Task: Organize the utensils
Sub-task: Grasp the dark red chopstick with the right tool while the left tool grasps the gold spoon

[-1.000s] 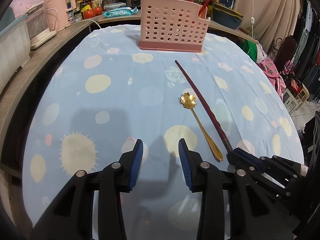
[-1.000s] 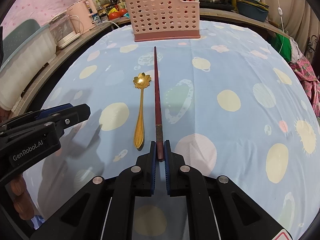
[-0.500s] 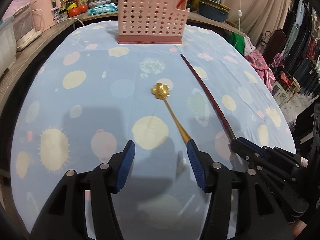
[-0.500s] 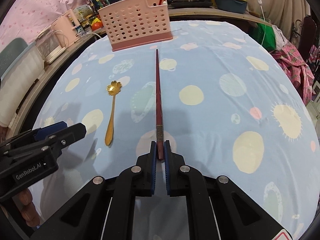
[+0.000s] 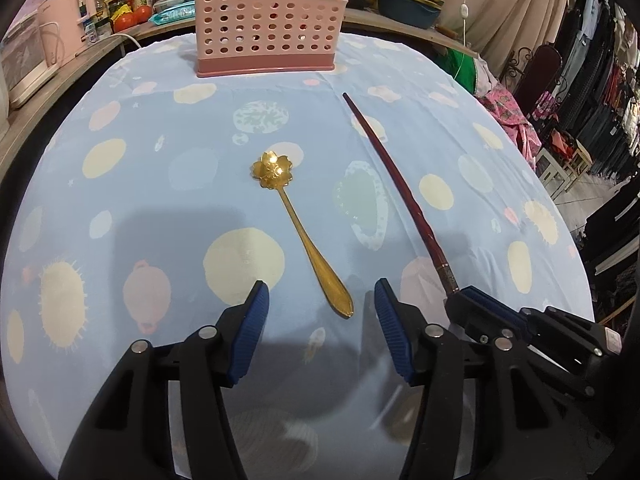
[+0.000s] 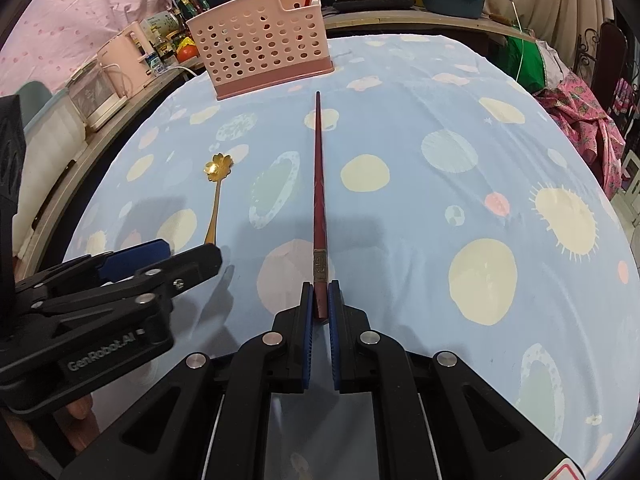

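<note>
Pale blue cloth (image 5: 168,184) with cream and pink spots, spread over the table. Left wrist view: left gripper (image 5: 322,308) low over the near edge, blue-padded fingers (image 5: 250,322) spread wide, nothing between them. Gold spoon (image 5: 298,224) flat on the cloth, flower-shaped bowl pointing away, handle end lying just ahead of the gap between the fingers, slightly right of centre, not touching either pad. Dark red chopstick (image 5: 400,184) to the right of the spoon, running diagonally toward the far side, thick end pinched in the right gripper (image 5: 460,300) at lower right. Pink perforated utensil holder (image 5: 266,24) upright at the far edge of the cloth, red sticks showing above its lower right compartment. Clutter of jars and appliances along the counter beyond. Right wrist view: right gripper (image 6: 321,306) closed narrow on the chopstick (image 6: 319,176) — blue pads (image 6: 307,320) pressed against both sides of the thick end, banded collar just ahead of the pads, thin tip reaching toward the holder (image 6: 260,48) but well short of it. Whether the tip rests on the cloth or hangs above it, cannot tell. Spoon (image 6: 216,184) to the left, handle end hidden behind the left gripper (image 6: 168,258) — black body marked GenRobot.AI.
</note>
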The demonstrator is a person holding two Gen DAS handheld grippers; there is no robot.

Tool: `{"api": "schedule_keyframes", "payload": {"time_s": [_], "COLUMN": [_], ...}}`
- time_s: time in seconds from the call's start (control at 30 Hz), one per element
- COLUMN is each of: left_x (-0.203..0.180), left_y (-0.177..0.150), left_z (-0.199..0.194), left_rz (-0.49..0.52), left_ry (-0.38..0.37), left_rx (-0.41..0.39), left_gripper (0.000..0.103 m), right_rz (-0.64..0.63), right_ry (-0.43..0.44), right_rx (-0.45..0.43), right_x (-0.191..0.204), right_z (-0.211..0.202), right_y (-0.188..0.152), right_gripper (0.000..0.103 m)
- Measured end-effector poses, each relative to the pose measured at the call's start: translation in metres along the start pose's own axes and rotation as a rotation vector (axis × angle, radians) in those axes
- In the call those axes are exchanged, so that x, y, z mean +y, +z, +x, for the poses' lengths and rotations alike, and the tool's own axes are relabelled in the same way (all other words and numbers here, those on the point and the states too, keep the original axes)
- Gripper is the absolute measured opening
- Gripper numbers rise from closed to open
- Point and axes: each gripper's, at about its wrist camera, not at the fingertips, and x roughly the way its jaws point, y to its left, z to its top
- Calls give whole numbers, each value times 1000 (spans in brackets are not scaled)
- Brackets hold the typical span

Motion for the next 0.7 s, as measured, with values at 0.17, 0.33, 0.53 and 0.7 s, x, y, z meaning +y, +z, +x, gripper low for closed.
{"api": "schedule_keyframes", "payload": {"time_s": [0.17,0.33,0.53,0.7], "left_x": [-1,-2,1,7], "left_y": [-1,-2,-5,-6], "left_z": [2,1,-2,-9], "left_rz": [15,28,25,1], "left_ry": [23,26,4,-13], "left_rx": [-11,-17,-16,-19], "left_gripper": [37,20,12,10], "right_rz": [0,0,0,-1], "right_ry": [1,1,1,4], "right_rx": [0,0,0,-1], "right_x": [0,0,0,2], "right_z": [1,1,0,0], "right_y": [0,0,-1,-1], "right_gripper": [7,7,7,7]}}
